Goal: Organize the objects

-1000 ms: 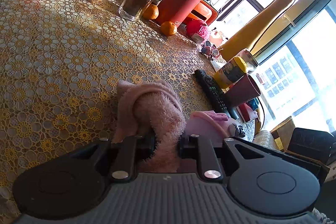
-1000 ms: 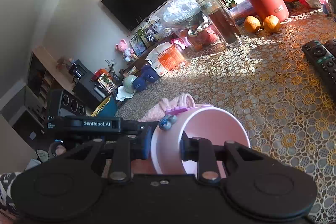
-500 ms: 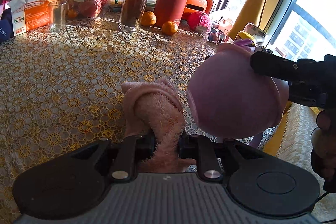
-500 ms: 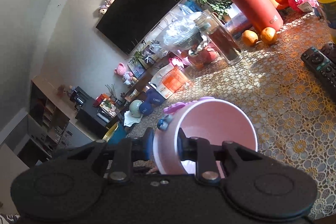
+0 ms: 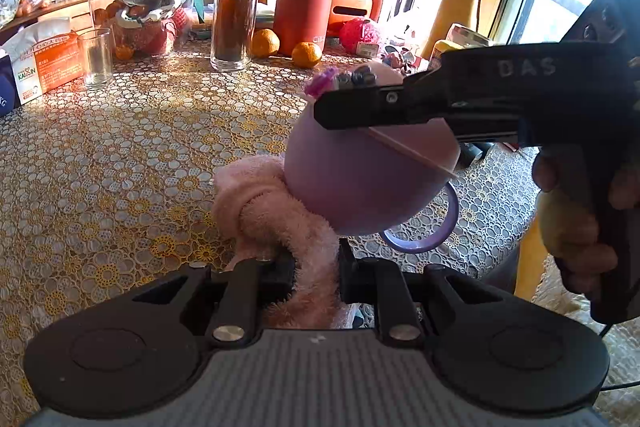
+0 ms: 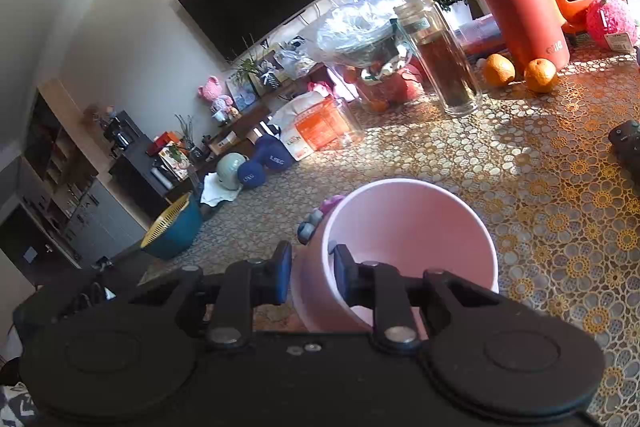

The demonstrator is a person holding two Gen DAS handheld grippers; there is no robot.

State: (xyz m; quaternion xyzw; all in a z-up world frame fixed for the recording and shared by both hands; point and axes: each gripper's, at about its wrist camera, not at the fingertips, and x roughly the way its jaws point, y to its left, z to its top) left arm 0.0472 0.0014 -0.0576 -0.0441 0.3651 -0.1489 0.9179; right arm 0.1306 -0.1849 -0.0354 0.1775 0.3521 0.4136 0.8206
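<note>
Both handheld tools are matte black plastic: the left gripper [image 5: 314, 273] has two round side discs, silver pivot screws and a ribbed grey base; the right gripper [image 6: 310, 273] has blue-edged finger pads [image 6: 282, 273], and white letters "DAS" on its pistol-grip body

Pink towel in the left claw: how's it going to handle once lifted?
Likely floppy: the towel is soft and fluffy, bunched loosely on the table, so it should sag either side of the left claw. Probably light. Unlikely to slip, since its pile is squeezed between the pads.
</note>
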